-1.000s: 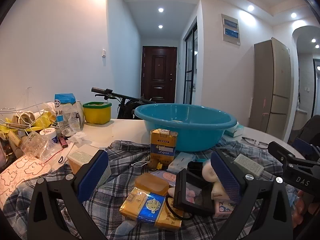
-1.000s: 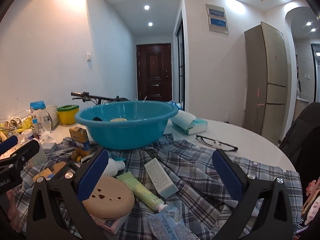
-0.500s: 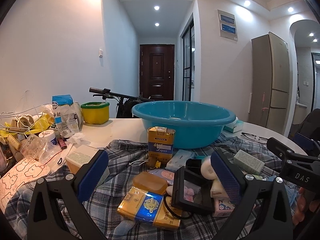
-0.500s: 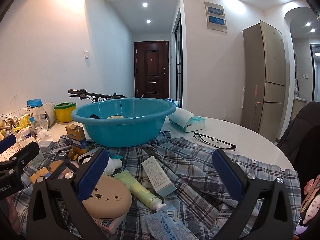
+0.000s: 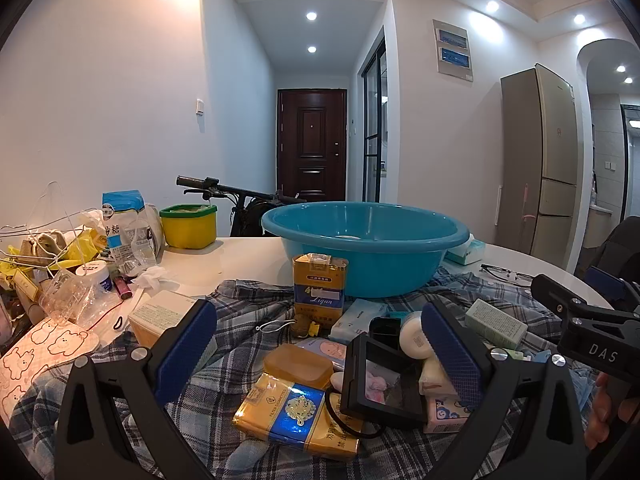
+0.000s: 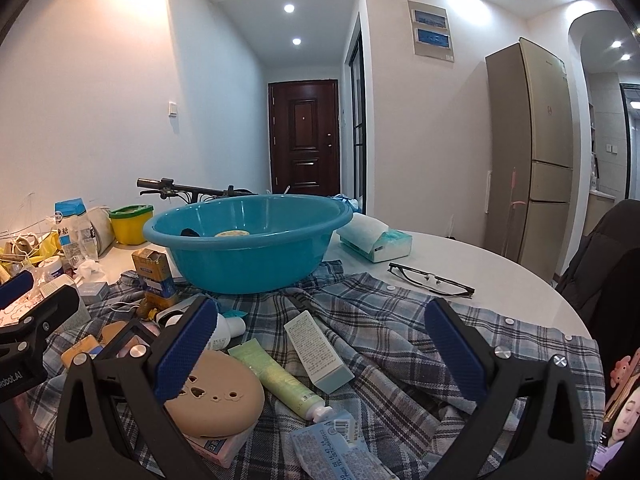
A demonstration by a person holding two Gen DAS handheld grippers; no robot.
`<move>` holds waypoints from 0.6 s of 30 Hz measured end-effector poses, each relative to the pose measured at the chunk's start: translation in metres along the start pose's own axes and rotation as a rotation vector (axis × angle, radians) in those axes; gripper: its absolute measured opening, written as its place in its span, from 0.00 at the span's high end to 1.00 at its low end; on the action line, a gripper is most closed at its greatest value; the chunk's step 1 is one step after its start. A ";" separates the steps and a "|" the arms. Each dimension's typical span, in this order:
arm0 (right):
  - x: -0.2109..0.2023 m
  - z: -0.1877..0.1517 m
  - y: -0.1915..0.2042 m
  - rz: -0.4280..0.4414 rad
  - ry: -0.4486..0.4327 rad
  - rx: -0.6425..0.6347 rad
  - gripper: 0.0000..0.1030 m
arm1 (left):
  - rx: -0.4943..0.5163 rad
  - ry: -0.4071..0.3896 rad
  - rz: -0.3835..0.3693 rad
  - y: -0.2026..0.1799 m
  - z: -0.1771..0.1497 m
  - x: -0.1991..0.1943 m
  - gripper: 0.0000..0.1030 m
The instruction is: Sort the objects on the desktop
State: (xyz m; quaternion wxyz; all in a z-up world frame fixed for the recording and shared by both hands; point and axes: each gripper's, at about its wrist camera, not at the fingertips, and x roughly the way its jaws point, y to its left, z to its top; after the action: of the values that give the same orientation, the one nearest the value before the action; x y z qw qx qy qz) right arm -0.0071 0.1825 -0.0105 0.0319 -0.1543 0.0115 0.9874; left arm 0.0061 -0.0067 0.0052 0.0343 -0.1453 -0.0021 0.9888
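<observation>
A blue basin stands on a plaid shirt on the white table; it also shows in the right wrist view. My left gripper is open and empty above a flat yellow-blue cigarette pack, an amber soap and a black frame. An upright yellow pack stands before the basin. My right gripper is open and empty above a green tube, a white-teal box and a tan round case.
Glasses and a tissue pack lie on the table at right. A yellow tub, a sugar bag and wire hangers crowd the left. The right gripper's body shows at the left view's right edge.
Both grippers have tilted up and drawn back slightly, so the table objects sit a little lower in the views. Both stay open; nothing was grasped.
</observation>
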 end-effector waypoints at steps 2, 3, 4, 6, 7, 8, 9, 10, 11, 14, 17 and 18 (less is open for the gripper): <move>0.000 0.000 0.000 0.000 -0.002 0.000 0.00 | 0.000 0.000 0.000 0.000 0.000 0.000 0.00; 0.000 0.000 0.000 0.001 -0.002 0.000 0.00 | 0.000 0.000 0.001 0.001 0.000 -0.001 0.00; 0.000 0.000 0.000 0.001 -0.001 0.000 0.00 | -0.001 0.001 0.005 0.001 0.000 -0.001 0.00; 0.000 0.000 0.000 0.007 0.000 0.000 0.00 | -0.005 0.001 0.013 0.001 0.000 0.000 0.00; 0.000 0.000 0.000 0.008 -0.001 0.000 0.00 | -0.005 0.001 0.013 0.001 -0.001 0.000 0.00; 0.000 0.000 0.000 0.007 -0.002 0.000 0.00 | -0.005 0.000 0.013 0.001 0.000 0.000 0.00; -0.001 0.001 0.000 0.006 -0.002 0.000 0.00 | -0.006 0.001 0.013 0.001 0.000 0.000 0.00; -0.001 0.001 0.000 0.007 -0.001 0.001 0.00 | -0.005 0.001 0.013 0.001 0.000 0.000 0.00; -0.001 0.000 0.000 0.007 -0.001 0.001 0.00 | -0.005 0.001 0.012 0.001 0.000 0.000 0.00; -0.001 0.001 0.000 0.007 -0.001 0.001 0.00 | -0.003 0.000 0.009 0.001 -0.001 0.001 0.00; -0.001 0.000 0.000 0.007 -0.001 0.001 0.00 | -0.004 0.001 0.009 0.001 -0.001 0.001 0.00; -0.001 0.000 0.000 0.007 -0.001 0.001 0.00 | -0.004 0.001 0.009 0.001 -0.001 0.001 0.00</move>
State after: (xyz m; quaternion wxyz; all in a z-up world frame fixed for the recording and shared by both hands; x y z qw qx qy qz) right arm -0.0068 0.1826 -0.0099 0.0286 -0.1537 0.0125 0.9876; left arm 0.0055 -0.0077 0.0040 0.0296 -0.1456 -0.0033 0.9889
